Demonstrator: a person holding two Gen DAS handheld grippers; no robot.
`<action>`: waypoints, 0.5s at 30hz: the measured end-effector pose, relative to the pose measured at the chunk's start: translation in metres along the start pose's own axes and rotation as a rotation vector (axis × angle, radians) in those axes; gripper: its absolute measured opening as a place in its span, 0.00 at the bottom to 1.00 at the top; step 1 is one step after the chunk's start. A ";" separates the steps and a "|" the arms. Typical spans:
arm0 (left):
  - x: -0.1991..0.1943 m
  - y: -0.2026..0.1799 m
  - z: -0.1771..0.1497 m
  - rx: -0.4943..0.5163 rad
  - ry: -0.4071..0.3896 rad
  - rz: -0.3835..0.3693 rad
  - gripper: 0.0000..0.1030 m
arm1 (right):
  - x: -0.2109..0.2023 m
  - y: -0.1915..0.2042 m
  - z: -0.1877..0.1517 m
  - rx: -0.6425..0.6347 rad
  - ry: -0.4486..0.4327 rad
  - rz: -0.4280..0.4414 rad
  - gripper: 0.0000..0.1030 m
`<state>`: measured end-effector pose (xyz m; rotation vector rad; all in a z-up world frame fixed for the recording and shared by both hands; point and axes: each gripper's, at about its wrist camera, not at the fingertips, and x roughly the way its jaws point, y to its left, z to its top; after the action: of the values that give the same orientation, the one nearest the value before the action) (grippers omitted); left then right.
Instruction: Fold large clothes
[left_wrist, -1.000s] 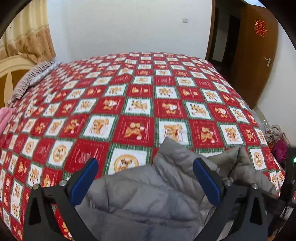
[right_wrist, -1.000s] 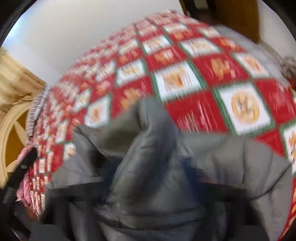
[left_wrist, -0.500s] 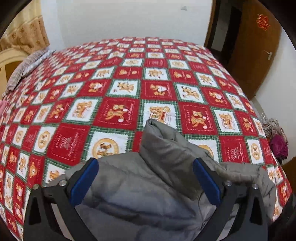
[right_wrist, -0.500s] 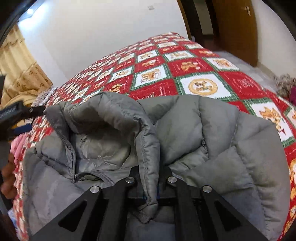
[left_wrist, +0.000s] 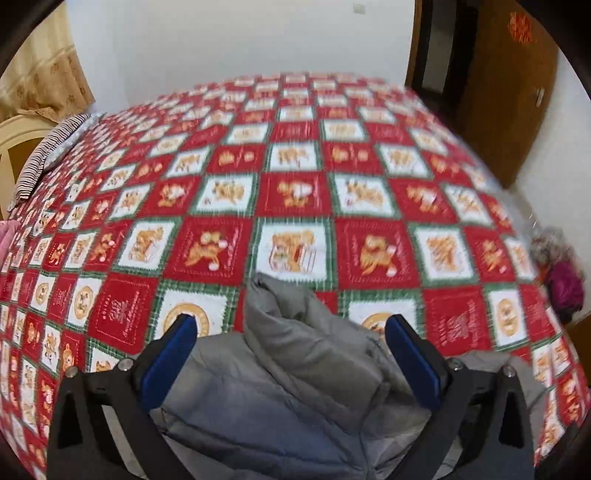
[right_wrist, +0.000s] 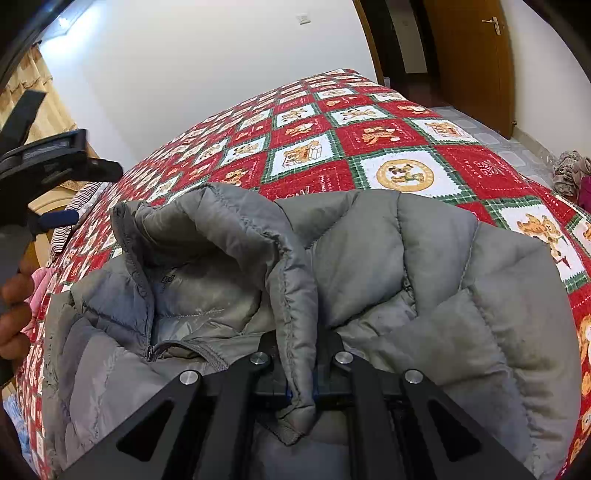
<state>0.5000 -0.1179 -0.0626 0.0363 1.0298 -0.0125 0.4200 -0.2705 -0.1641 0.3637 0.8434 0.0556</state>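
A grey puffer jacket (right_wrist: 424, 266) lies on the near part of a bed with a red, white and green patterned cover (right_wrist: 399, 140). My right gripper (right_wrist: 301, 373) is shut on the jacket's collar edge (right_wrist: 295, 295) and holds it up. My left gripper (left_wrist: 291, 354) is open, its blue pads (left_wrist: 170, 358) wide apart above the jacket (left_wrist: 295, 387), holding nothing. The left gripper also shows at the left edge of the right wrist view (right_wrist: 48, 192), held by a hand.
A striped pillow (left_wrist: 48, 155) lies at the bed's far left by a curtain. A brown door (left_wrist: 513, 85) stands at the right. A heap of clothes (left_wrist: 557, 269) lies on the floor to the right of the bed.
The left gripper has pulled back and risen a little, so less of the jacket shows between its open pads. The right gripper still holds the collar, and the jacket has settled flatter.
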 end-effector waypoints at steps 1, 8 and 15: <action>0.008 0.000 -0.001 0.002 0.025 0.012 1.00 | 0.000 0.000 0.000 0.001 -0.001 0.001 0.05; 0.004 0.020 -0.040 0.010 -0.002 -0.017 0.09 | 0.000 -0.005 0.001 0.025 -0.002 0.023 0.05; -0.036 0.053 -0.098 -0.033 -0.133 -0.081 0.07 | 0.000 -0.014 0.002 0.082 -0.004 0.064 0.05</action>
<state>0.3990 -0.0617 -0.0813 -0.0362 0.8980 -0.0711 0.4196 -0.2845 -0.1677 0.4680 0.8312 0.0799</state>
